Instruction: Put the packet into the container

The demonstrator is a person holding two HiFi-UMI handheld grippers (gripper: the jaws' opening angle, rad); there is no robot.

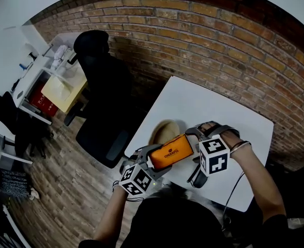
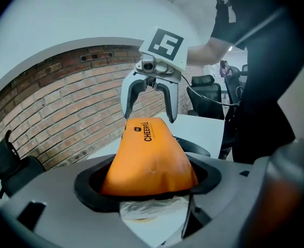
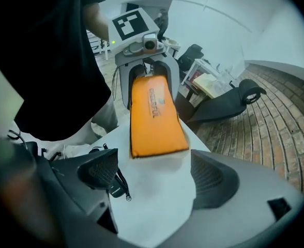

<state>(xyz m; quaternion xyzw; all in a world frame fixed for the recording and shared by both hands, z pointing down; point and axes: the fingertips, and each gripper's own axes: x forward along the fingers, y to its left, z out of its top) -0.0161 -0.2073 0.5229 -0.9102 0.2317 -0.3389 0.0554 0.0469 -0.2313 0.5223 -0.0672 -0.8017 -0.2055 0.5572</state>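
Orange packet (image 1: 172, 151) is clamped aloft by the left gripper (image 1: 153, 159). The right gripper (image 1: 196, 154) gapes, released. The tan bowl (image 1: 164, 129) at the packet's twelve o'clock doesn't hold it.

Overhead view; opposed close-ups sharing packet (image 1: 171, 152)
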